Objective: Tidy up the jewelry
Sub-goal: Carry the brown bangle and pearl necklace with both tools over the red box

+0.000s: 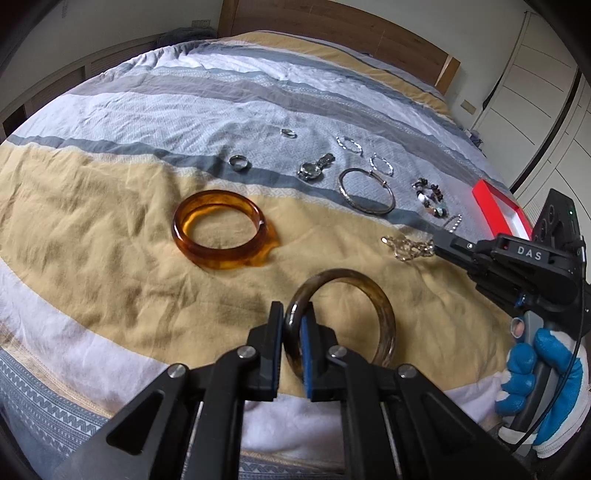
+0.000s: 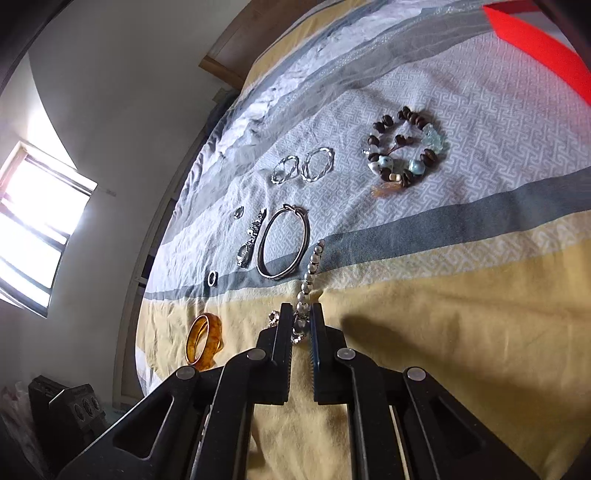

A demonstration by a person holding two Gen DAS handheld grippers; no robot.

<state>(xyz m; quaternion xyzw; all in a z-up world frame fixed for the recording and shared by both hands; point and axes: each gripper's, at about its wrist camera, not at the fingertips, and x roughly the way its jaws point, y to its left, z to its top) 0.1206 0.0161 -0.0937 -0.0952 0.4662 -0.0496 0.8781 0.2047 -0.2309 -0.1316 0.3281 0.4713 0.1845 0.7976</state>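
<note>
My left gripper (image 1: 293, 314) is shut on a dark smoky bangle (image 1: 373, 291), holding its left rim above the yellow band of the bedspread. My right gripper (image 2: 300, 314) is shut on a silver bead chain (image 2: 312, 267) that trails away over the bedspread; in the left wrist view the right gripper (image 1: 439, 245) sits at the chain pile (image 1: 408, 249). An amber bangle (image 1: 221, 234) lies to the left, also in the right wrist view (image 2: 205, 341). A silver bangle (image 1: 365, 192), watch (image 1: 314, 168), two rings, two twisted hoops (image 2: 303, 166) and a bead bracelet (image 2: 404, 147) lie beyond.
A red box (image 1: 498, 210) lies at the bed's right edge, also in the right wrist view (image 2: 539, 44). The striped bedspread (image 1: 110, 206) is wrinkled. A wooden headboard (image 1: 332, 29) stands behind. Wardrobe doors (image 1: 535, 92) are at the right.
</note>
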